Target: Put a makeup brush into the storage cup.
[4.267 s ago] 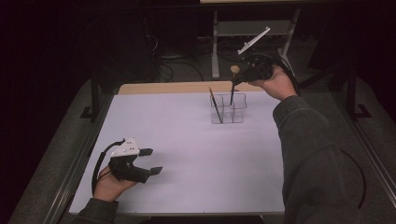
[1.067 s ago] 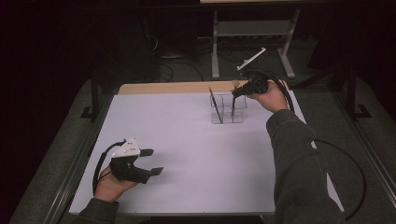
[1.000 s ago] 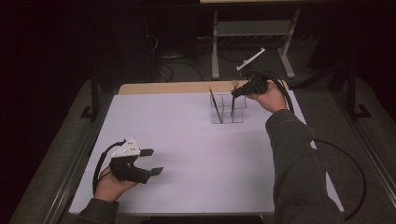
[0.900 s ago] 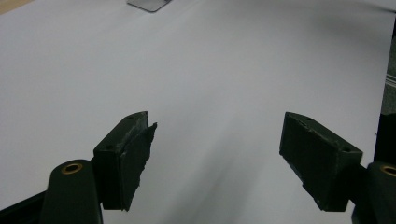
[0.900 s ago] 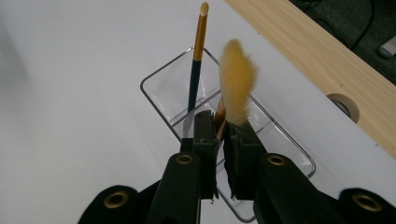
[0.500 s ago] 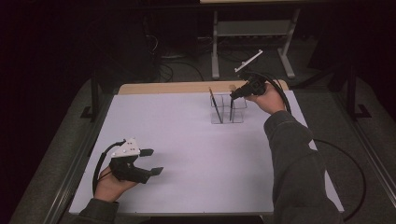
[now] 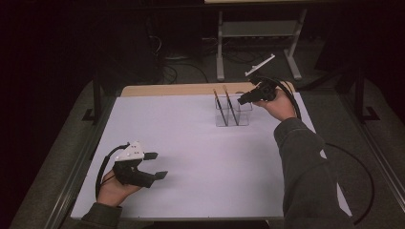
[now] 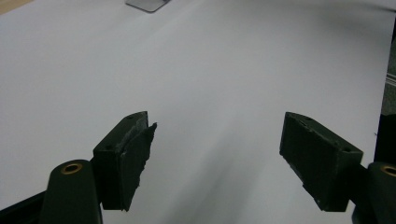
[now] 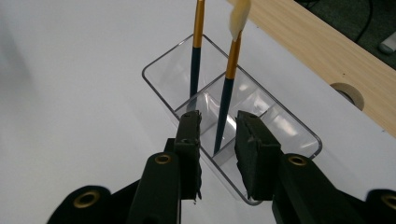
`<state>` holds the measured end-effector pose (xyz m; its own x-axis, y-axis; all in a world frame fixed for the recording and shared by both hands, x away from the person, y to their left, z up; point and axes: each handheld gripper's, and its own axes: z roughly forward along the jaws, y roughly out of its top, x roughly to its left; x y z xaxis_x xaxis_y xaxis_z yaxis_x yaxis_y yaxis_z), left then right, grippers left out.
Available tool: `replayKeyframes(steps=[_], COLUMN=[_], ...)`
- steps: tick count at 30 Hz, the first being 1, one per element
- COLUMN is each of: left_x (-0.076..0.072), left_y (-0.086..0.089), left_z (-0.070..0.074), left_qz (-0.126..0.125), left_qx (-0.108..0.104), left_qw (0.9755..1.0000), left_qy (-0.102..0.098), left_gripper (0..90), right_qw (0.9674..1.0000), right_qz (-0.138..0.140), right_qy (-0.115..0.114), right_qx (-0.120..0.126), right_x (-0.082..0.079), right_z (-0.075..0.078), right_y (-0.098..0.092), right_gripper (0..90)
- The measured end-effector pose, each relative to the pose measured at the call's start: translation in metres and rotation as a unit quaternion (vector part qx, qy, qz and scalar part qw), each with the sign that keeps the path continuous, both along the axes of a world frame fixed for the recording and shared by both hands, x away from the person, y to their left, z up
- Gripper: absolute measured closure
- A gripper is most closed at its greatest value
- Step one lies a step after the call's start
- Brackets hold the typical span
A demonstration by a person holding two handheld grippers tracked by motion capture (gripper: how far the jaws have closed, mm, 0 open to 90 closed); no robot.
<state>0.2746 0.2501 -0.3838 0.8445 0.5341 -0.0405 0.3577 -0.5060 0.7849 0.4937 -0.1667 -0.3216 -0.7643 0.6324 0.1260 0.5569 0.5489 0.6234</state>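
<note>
High view first: the right tool (image 7: 242,99) sits in the upper right of the frame, just beside the clear organizer (image 7: 232,117) that stands near the far edge of the white surface (image 7: 200,167). Two brushes (image 7: 226,109) stand tilted inside it. The left tool (image 7: 155,165) rests in the lower left, well apart from the organizer, its jaws spread with nothing between them. As a judgement, both visible brushes are already placed, and what remains is for the right hand to back away; no other loose item lies on the surface. Open room is generous across the centre and left of the frame; the wooden strip (image 7: 181,89) along the far edge and the metal rail at the right side are the nearest limits to the right hand.

Left gripper view: the jaws stand wide apart over bare white surface, with a corner of the organizer (image 8: 147,4) at the top edge.

Right gripper view: the jaws have just been opening and now stand slightly apart. The nearer brush (image 9: 227,88) leans in the line of the gap but farther off, not touched by either pad, its foot in a middle compartment. The second brush (image 9: 196,58) stands in the next compartment beyond. The organizer's rim lies directly under the jaws, so a lift should come before any sideways move.
</note>
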Motion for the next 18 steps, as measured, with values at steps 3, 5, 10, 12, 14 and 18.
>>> replayKeyframes(steps=[3, 5, 10, 12, 14, 18], left_x=[0.001, 0.0, 0.0, 0.001, 0.0, 0.001], left_y=[0.002, 0.002, 0.002, 0.001, 0.0, 0.0], left_z=[0.0, 0.001, 0.0, -0.001, -0.002, -0.001], left_qz=[0.0, 0.005, 0.005, 0.003, 0.004, 0.004], left_qx=[0.003, -0.004, 0.003, 0.003, 0.0, -0.001], left_qw=[1.0, 1.0, 1.0, 1.0, 1.0, 1.0], left_qy=[-0.003, -0.002, -0.005, -0.006, -0.002, -0.003], left_gripper=[23.8, 23.8, 23.5, 23.0, 22.9, 22.0], right_qw=[0.9999, 0.9999, 0.9997, 0.9995, 0.9994, 0.9992], right_qz=[0.0, 0.0, -0.004, -0.008, -0.01, -0.016], right_qy=[-0.002, -0.003, -0.006, -0.001, -0.008, -0.009], right_qx=[0.011, 0.015, 0.023, 0.031, 0.033, 0.035], right_x=[-0.003, -0.005, -0.011, -0.013, -0.017, -0.021], right_z=[-0.001, -0.002, -0.005, -0.006, -0.008, -0.012], right_y=[-0.002, -0.002, -0.005, -0.007, -0.008, -0.013], right_gripper=[66.7, 65.2, 60.6, 58.8, 55.8, 51.7])
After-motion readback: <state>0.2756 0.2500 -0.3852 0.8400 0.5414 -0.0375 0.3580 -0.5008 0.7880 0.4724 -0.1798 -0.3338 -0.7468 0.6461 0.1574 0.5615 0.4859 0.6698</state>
